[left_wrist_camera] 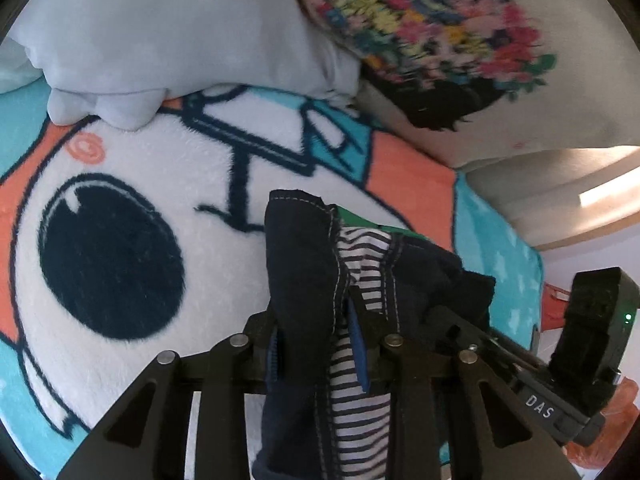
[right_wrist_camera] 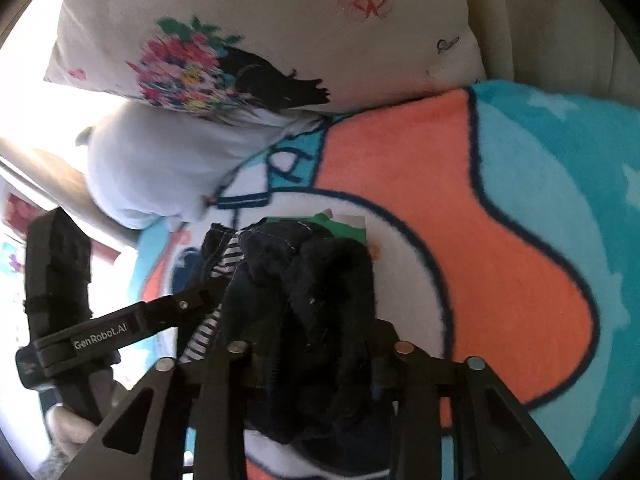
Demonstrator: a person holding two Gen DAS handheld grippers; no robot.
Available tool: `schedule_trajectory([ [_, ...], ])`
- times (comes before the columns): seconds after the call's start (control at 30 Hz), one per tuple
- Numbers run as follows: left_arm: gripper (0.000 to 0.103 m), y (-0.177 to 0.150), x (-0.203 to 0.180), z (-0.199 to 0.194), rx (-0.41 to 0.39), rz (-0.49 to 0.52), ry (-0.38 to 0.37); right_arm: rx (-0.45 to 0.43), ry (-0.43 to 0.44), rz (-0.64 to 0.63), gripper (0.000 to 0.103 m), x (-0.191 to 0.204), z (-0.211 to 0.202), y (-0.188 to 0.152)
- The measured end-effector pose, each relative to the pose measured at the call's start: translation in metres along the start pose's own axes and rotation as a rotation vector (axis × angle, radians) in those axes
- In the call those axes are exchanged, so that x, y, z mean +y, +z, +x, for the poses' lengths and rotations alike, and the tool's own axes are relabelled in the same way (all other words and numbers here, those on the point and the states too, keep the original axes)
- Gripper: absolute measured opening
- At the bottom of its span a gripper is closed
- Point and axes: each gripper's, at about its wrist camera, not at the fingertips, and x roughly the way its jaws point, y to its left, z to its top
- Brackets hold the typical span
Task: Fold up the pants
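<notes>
A fleece blanket (left_wrist_camera: 132, 208) printed with a cartoon face in white, orange and teal covers the bed. A pale blue pillow (left_wrist_camera: 180, 28) and a floral-print pillow (left_wrist_camera: 424, 28) lie across the upper frame. The left gripper (left_wrist_camera: 316, 344), at lower centre of its view, has its jaws clamped on the dark pants (left_wrist_camera: 300, 264), whose striped lining shows. The right gripper (right_wrist_camera: 320, 364), lower centre of its view, likewise clamps the bunched pants (right_wrist_camera: 316, 288). Both grippers sit close together, with the pants gathered between them over the blanket's white area. Open blanket extends left in the left view and right in the right view.
</notes>
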Motion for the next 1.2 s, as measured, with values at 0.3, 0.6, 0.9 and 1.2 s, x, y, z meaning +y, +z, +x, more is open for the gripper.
schedule_trajectory([
  [0.3,0.031,-0.010,0.002,-0.043,-0.063,0.010,0.013,-0.155,-0.070,-0.061,0.055,0.017,-0.060,0.005],
  [0.6,0.031,-0.067,-0.017,-0.025,0.019,0.080,0.019,-0.047,-0.092,-0.113,0.025,0.035,-0.035,-0.033],
  [0.9,0.033,-0.074,-0.021,-0.039,-0.012,0.154,0.029,-0.061,-0.172,-0.103,0.026,0.035,-0.033,-0.048],
  [1.2,0.045,-0.085,-0.021,-0.102,-0.188,0.278,0.114,-0.168,-0.306,-0.097,0.051,0.071,-0.056,-0.067],
])
